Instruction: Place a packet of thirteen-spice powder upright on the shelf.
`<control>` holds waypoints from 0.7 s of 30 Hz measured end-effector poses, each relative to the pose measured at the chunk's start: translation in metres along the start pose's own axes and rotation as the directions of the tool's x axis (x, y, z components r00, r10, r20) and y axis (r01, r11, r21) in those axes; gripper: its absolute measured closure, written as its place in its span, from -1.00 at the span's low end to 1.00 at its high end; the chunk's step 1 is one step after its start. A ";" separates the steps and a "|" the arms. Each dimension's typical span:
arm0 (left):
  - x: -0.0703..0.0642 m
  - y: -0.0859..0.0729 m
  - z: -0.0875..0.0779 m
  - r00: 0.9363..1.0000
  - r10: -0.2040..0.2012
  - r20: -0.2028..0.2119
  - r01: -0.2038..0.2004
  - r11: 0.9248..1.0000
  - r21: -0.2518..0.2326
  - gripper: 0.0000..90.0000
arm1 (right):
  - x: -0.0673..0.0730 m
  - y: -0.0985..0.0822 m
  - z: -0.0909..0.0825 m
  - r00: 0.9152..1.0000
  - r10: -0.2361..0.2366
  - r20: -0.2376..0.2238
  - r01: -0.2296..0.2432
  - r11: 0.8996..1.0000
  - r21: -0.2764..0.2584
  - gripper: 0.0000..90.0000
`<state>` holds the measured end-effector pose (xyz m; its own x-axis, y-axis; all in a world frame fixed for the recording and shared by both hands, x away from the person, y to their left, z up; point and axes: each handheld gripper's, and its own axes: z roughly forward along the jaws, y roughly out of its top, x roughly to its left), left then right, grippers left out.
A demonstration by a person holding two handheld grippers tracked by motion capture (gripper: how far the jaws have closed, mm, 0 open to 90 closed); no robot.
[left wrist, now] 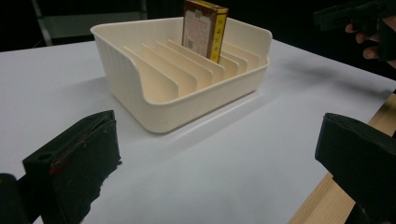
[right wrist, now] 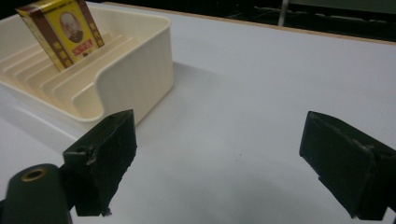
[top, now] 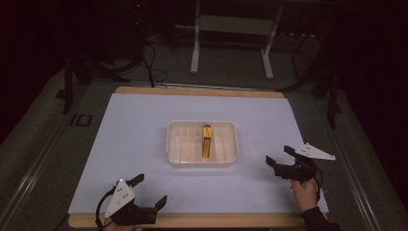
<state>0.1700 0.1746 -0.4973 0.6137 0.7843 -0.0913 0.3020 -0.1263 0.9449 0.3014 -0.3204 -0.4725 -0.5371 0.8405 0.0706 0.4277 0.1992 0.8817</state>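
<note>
A cream slotted tray (top: 175, 144) sits in the middle of the white table sheet. A yellow and brown box (top: 206, 140) stands on edge in one of its middle slots. The same tray (left wrist: 140, 93) and box (left wrist: 204, 25) appear ahead in the left gripper view, and the tray (right wrist: 135, 70) and box (right wrist: 63, 30) at upper left in the right gripper view. My left gripper (top: 148, 191) is open near the front left edge, holding nothing. My right gripper (top: 280, 155) is open to the right of the tray, holding nothing. Both own views show the left gripper (left wrist: 217, 168) and right gripper (right wrist: 233, 168) with jaws wide apart.
The white sheet (top: 139, 120) covers a wooden table top (top: 202, 220) whose edge shows at front and back. Beyond the table stands a metal stand (top: 231, 29) with cables on the dark floor. The other hand and its gripper (left wrist: 359, 23) appear at upper right of the left gripper view.
</note>
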 end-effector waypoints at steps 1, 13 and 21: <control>0.000 0.000 0.000 1.000 0.000 0.002 0.000 1.000 0.000 -1.00 | 0.000 0.000 0.001 1.000 -0.001 0.002 0.001 1.000 0.004 -0.76; -0.001 0.000 0.000 1.000 0.005 0.007 -0.005 1.000 0.002 -1.00 | 0.001 -0.001 0.006 1.000 -0.008 -0.005 0.008 1.000 0.015 -0.76; -0.001 0.000 0.000 1.000 0.004 0.008 -0.004 1.000 0.002 -1.00 | 0.001 -0.001 0.007 1.000 0.004 -0.025 -0.004 1.000 0.002 -0.76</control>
<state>0.1697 0.1740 -0.4968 0.6205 0.7790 -0.0902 0.3011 -0.1304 0.9446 0.3059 -0.3165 -0.4765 -0.5536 0.8284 0.0857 0.4309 0.1969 0.8807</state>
